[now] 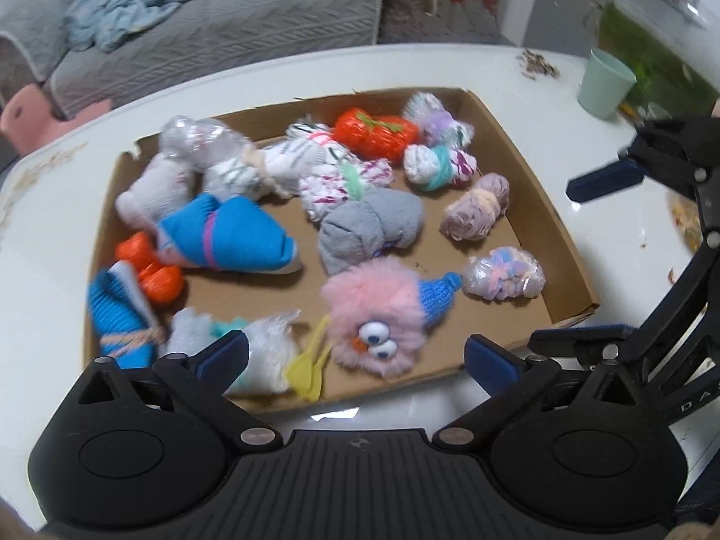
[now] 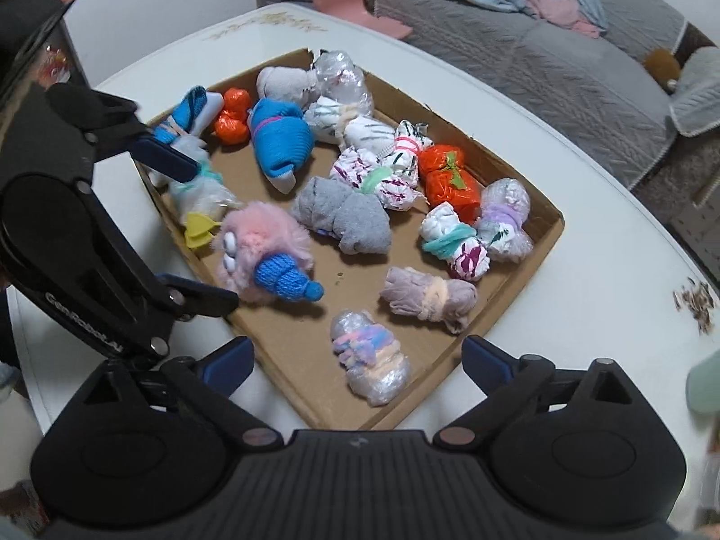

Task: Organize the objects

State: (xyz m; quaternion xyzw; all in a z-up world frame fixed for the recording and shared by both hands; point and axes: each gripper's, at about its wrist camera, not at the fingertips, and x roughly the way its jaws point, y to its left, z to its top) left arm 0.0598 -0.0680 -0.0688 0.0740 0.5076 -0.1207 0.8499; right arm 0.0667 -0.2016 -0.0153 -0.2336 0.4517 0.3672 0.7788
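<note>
My left gripper (image 1: pixel 355 360) stands wide with nothing between its blue pads, and my right gripper (image 2: pixel 355 362) is just as wide and just as bare. No earlier view lets me say more of them. Both hang above the near edge of the cardboard tray (image 1: pixel 558 243), which lies on the white table (image 1: pixel 315 67).

In the left wrist view the pink fuzzy toy (image 1: pixel 373 315) with googly eyes and a blue knit cap sits at six o'clock in the tray. The grey sock bundle (image 1: pixel 369 229) lies just beyond it at the centre, and the blue sock roll (image 1: pixel 225 234) lies toward nine o'clock. An orange wrapped bundle (image 1: pixel 373 132) rests at twelve o'clock, with a lilac yarn-tied roll (image 1: pixel 477 211) at three. A clear-wrapped pastel bundle (image 2: pixel 369 360) lies nearest my right gripper.

A pale green cup (image 1: pixel 605 83) stands on the table at two o'clock, apart from the tray. A grey sofa (image 1: pixel 202 13) sits beyond.
</note>
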